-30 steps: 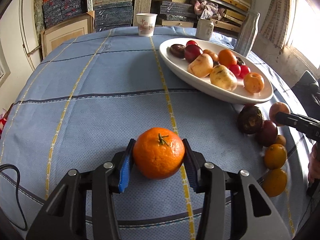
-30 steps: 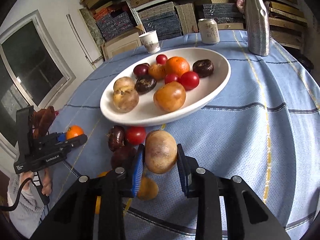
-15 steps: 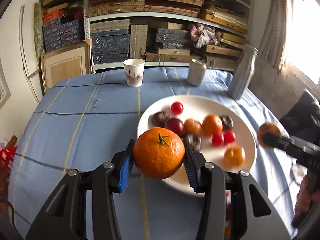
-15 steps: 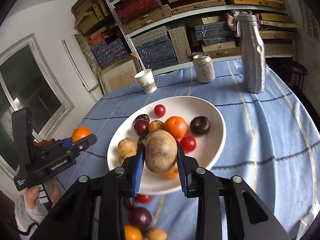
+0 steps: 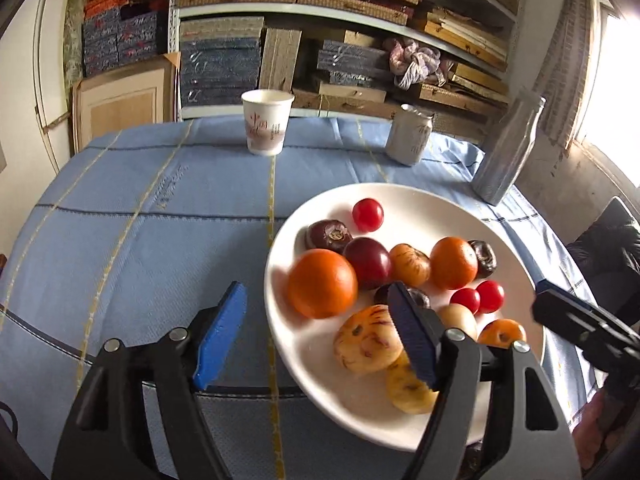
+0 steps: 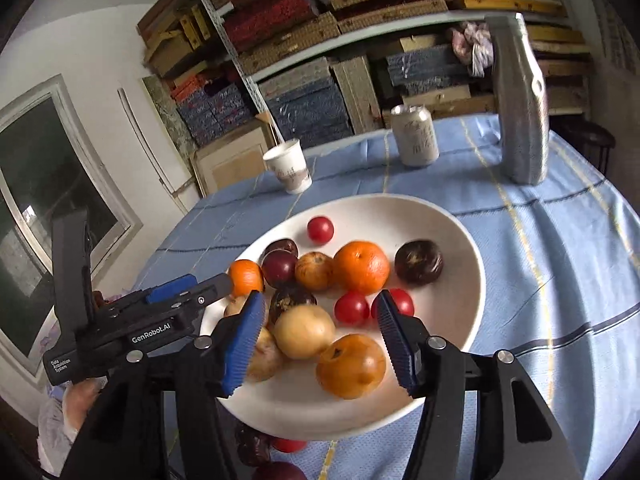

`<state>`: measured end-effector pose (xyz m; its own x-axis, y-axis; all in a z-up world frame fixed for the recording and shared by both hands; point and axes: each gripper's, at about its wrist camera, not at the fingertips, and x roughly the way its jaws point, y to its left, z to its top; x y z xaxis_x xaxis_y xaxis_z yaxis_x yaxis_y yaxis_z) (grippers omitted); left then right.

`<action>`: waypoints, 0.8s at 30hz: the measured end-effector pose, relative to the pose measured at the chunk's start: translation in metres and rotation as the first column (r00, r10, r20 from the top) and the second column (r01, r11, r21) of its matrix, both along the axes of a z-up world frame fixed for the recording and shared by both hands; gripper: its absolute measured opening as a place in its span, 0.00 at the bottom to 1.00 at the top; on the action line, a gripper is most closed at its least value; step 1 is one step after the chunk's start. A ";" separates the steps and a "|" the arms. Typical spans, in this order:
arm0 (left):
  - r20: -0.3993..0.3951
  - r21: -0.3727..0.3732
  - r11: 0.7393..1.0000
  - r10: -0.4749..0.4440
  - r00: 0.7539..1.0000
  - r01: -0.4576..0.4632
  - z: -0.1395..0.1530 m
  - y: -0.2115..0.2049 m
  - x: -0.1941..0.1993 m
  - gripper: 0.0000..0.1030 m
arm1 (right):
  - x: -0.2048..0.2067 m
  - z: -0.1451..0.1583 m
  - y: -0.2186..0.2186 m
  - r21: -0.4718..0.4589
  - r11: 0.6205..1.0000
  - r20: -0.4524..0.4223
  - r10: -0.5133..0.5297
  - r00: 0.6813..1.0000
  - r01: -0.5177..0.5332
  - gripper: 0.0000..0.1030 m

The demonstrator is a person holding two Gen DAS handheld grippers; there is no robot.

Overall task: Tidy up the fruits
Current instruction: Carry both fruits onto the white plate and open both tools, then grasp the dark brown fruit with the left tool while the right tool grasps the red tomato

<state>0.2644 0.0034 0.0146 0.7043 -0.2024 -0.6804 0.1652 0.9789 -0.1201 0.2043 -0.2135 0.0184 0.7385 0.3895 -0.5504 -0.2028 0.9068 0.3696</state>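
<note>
Blue ribbed pads on both grippers are spreading apart right now, and neither one has anything pinched. Left gripper (image 5: pixel 316 336) hangs over the near-left rim of the white plate (image 5: pixel 420 196), jaws opening, with the big orange (image 5: pixel 322 283) sitting loose on the plate just past the pads, a bit blurred. Right gripper (image 6: pixel 320 340) is over the near side of the same plate, jaws also opening, and the brownish-orange round fruit (image 6: pixel 351 365) lies on the plate below and between them, not touched by either pad. A pale yellow fruit (image 6: pixel 304 331) is right beside it.

Further in, the plate holds a second orange (image 6: pixel 361 267), a couple of dark purple fruits, a tan one and some cherry tomatoes (image 6: pixel 352 308), one tomato (image 6: pixel 320 229) off on its own toward the far side. A few fruits are still on the blue tablecloth (image 5: pixel 140 220) under the plate's near edge in the right view.

Past the plate: paper cup (image 5: pixel 267 122), a can (image 5: pixel 410 134) and a silver bottle (image 5: pixel 508 152), then shelves stacked with boxes
</note>
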 end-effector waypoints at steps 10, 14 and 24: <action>0.014 0.025 0.998 -0.050 0.999 0.050 0.016 -0.010 -0.048 0.70 | -0.031 0.010 -0.015 0.020 1.000 0.034 -0.017 0.999 0.016 0.76; 0.022 0.068 0.994 -0.089 0.996 0.087 0.009 -0.021 -0.087 0.86 | -0.046 0.010 -0.027 0.052 0.998 0.035 -0.032 0.999 0.030 0.78; -0.015 0.163 0.977 -0.136 0.991 0.137 -0.015 -0.055 -0.116 0.86 | -0.074 0.013 -0.043 0.071 0.996 0.064 -0.065 0.996 0.061 0.85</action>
